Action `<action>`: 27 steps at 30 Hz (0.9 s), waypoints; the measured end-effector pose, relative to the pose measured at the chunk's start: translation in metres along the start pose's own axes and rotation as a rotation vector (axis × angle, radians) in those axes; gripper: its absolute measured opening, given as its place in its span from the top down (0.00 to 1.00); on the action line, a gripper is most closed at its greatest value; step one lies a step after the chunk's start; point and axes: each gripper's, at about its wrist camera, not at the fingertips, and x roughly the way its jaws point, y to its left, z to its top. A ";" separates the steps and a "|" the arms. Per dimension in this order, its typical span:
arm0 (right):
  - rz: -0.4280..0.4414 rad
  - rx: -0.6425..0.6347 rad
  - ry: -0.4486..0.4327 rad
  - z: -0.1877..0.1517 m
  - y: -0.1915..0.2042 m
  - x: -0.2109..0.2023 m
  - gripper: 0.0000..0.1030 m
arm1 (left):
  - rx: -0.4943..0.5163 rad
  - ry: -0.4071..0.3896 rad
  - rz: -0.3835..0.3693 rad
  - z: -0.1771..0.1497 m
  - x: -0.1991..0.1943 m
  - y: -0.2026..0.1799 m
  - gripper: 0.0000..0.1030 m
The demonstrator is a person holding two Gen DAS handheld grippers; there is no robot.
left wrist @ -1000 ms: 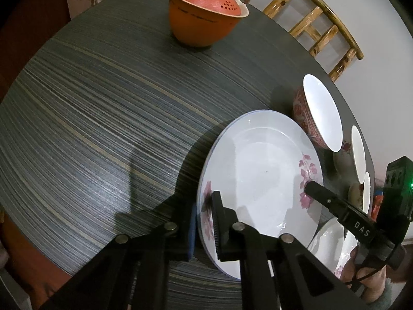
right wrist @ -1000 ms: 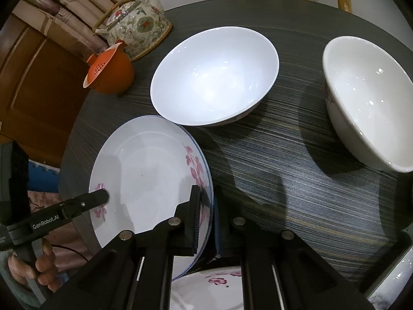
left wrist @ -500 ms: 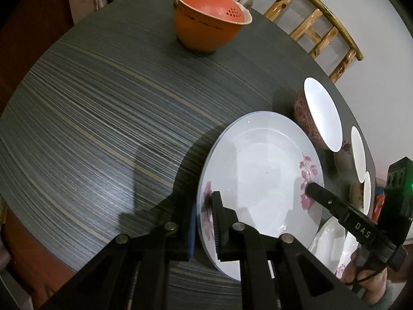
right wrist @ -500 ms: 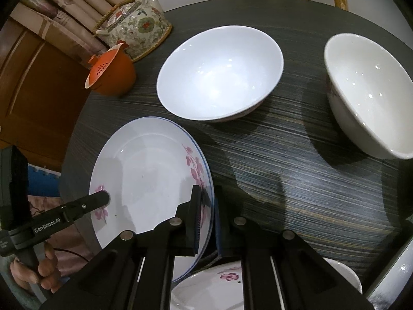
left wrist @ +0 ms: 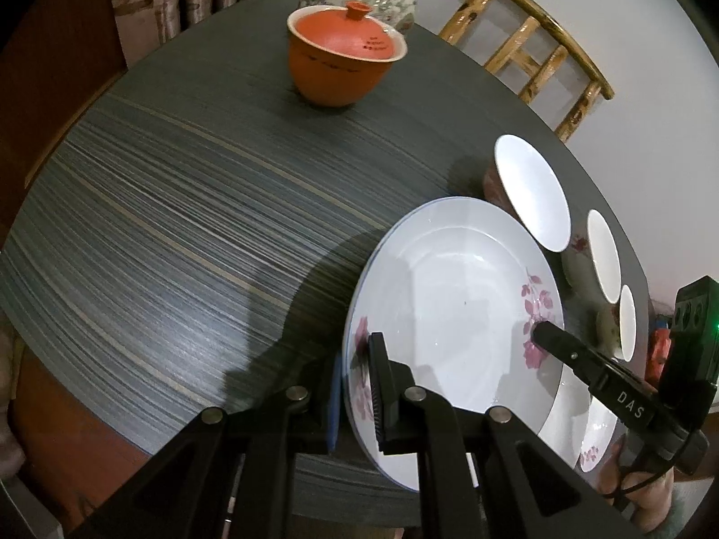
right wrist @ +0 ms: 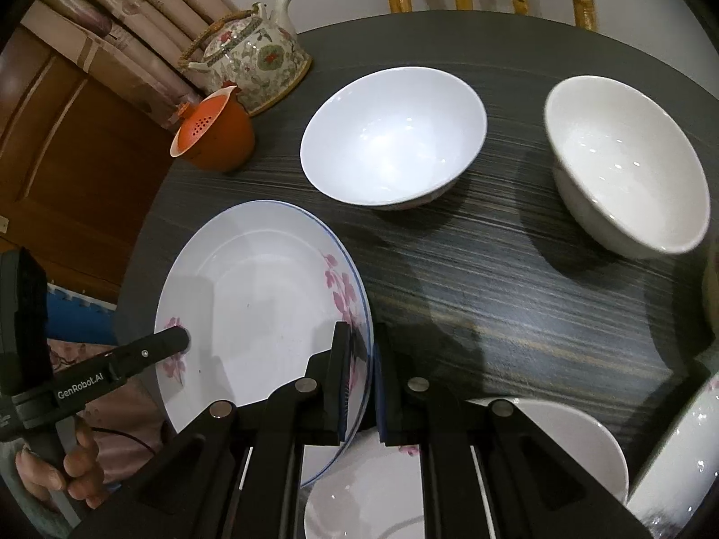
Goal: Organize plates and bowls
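Plate (left wrist: 454, 310) first, in the left view: a big white plate with pink flowers is pinched at its near rim by the left claw (left wrist: 355, 386), whose two jaws are pressed narrow on the edge. The right claw (left wrist: 552, 337) bites the far rim, so both claws hold the same plate. It looks tipped and lifted a bit over the dark striped counter (left wrist: 179, 233), near the front edge. Past it sit three bowls in a row (the biggest bowl (left wrist: 532, 197) is closest to the plate). An orange pot with a lid (left wrist: 343, 63) stands far back, well apart from the plate.

From the right view, the right claw (right wrist: 359, 368) is squeezed narrow on the plate (right wrist: 256, 310) rim, and the left claw (right wrist: 179, 341) holds the other side. Below the plate is another flowered dish (right wrist: 561, 440), maybe the start of a pile. Two white bowls stand apart on the counter (right wrist: 494, 292): a wide bowl (right wrist: 391, 134) and a deep bowl (right wrist: 629, 170). A flowered teapot (right wrist: 251, 54) is at the back.

I think the job is only just under way. The plate is not set down yet, and the bowls are not stacked.
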 end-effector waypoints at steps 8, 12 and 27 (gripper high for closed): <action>-0.012 0.027 -0.034 -0.014 -0.011 -0.028 0.90 | 0.047 -0.007 -0.017 -0.014 -0.012 -0.027 0.90; -0.017 0.048 -0.056 -0.023 -0.022 -0.044 0.90 | 0.071 -0.001 -0.030 -0.022 -0.014 -0.043 0.90; -0.051 0.158 -0.090 -0.083 -0.078 -0.087 0.90 | 0.200 0.054 -0.034 -0.067 0.001 -0.111 0.90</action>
